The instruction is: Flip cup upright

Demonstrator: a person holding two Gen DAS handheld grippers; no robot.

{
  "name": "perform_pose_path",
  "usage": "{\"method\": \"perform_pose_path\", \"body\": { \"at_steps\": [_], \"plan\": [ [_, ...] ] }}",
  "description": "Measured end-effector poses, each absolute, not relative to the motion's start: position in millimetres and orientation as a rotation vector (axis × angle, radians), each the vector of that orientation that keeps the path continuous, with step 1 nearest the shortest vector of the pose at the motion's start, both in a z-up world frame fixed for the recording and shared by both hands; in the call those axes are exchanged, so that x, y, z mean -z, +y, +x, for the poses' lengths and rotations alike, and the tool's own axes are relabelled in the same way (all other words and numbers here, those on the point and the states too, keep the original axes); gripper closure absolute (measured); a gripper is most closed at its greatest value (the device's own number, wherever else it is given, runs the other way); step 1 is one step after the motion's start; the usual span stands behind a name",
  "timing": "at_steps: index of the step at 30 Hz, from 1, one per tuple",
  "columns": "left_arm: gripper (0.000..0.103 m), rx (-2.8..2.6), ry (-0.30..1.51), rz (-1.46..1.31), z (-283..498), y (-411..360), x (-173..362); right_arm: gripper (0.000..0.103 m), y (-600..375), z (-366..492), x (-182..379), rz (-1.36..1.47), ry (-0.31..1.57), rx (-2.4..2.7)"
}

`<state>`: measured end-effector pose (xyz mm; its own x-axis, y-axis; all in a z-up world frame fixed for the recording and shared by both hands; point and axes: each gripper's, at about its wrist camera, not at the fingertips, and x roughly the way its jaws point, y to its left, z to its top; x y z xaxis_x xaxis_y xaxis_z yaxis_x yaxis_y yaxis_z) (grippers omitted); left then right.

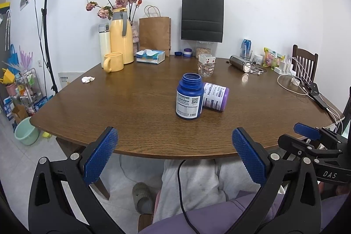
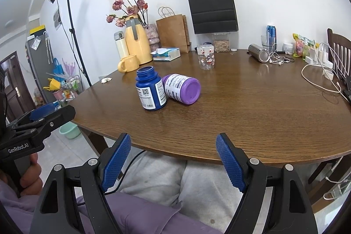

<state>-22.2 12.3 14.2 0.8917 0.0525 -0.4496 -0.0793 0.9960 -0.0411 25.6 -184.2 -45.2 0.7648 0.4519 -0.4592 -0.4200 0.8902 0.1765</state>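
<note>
A clear cup [image 1: 206,65] [image 2: 205,57] printed with small red figures stands mid-table toward the back; I cannot tell which end is up. A blue bottle [image 1: 189,99] [image 2: 151,89] stands upright with no cap. Against it lies a purple bottle [image 1: 215,96] [image 2: 182,88] on its side. My left gripper [image 1: 175,135] hangs open over the table's near edge, well short of the bottles. My right gripper [image 2: 173,139] is open too, at the same edge, with nothing between its fingers.
On the brown table [image 1: 136,115]: a yellow mug [image 1: 113,61], a yellow jug [image 1: 121,36], a tissue box [image 1: 150,56] and paper bags at the back. A steel tumbler [image 1: 240,63] lies on its side at the right, near cables. A person's lap is below the edge.
</note>
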Motion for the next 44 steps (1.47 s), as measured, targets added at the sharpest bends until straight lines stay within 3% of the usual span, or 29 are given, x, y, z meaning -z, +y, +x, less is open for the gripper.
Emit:
{"method": "perform_pose_path", "body": {
  "at_steps": [44],
  "plan": [
    [0.0, -0.064, 0.48, -0.063, -20.4, 18.2, -15.0, 0.019, -188.8, 27.8, 46.0, 0.066, 0.53, -0.47]
  ]
}}
